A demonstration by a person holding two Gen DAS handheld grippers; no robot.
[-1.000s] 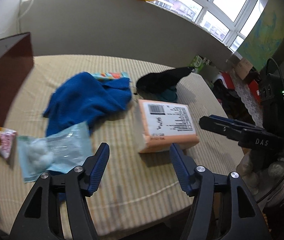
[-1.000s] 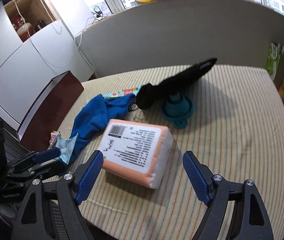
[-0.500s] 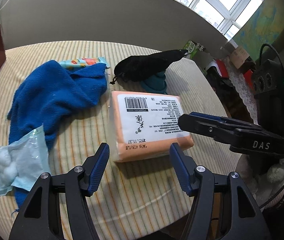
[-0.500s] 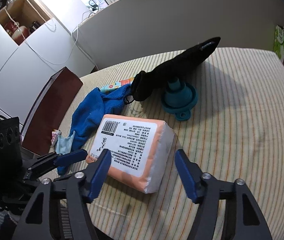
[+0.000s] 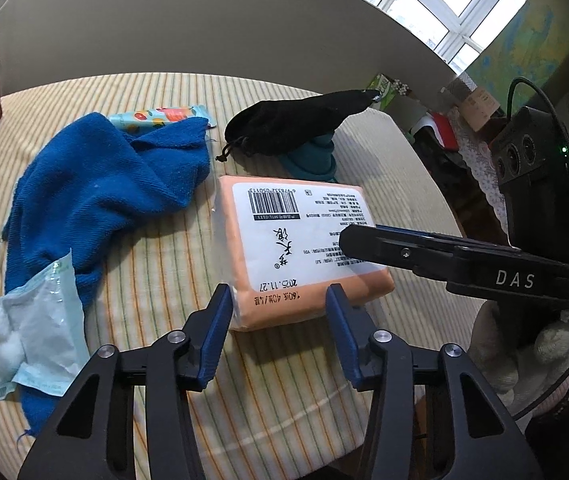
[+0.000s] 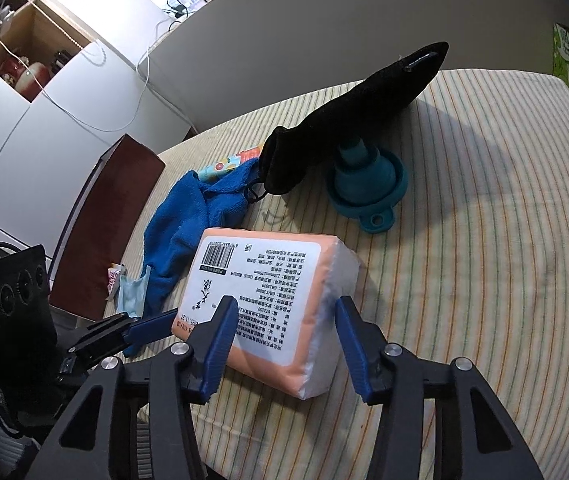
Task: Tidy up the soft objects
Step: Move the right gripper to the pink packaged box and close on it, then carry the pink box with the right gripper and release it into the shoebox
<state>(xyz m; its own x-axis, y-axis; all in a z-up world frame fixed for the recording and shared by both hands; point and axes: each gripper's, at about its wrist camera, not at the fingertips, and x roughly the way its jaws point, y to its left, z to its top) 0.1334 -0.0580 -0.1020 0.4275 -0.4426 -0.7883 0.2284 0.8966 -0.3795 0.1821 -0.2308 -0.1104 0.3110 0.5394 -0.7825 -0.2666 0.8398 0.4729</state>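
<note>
An orange tissue pack (image 5: 296, 248) with a white label lies on the striped table; it also shows in the right wrist view (image 6: 268, 300). My left gripper (image 5: 280, 308) is open, its fingers either side of the pack's near end. My right gripper (image 6: 286, 318) is open, straddling the pack's near corner from the other side. A blue towel (image 5: 100, 188) lies left of the pack, over a clear bag of cotton balls (image 5: 24, 328). A black drawstring pouch (image 5: 292, 124) rests on a teal funnel (image 6: 368, 184).
A colourful wipes packet (image 5: 160, 116) pokes out behind the towel. A brown box (image 6: 100, 216) stands at the table's left edge. A grey wall panel (image 5: 188, 28) bounds the far side. The right gripper's body (image 5: 460, 260) reaches over the pack.
Both grippers have moved forward onto the tissue pack and their jaws have narrowed; the pack now sits between each pair of fingers. The other objects have not moved.
</note>
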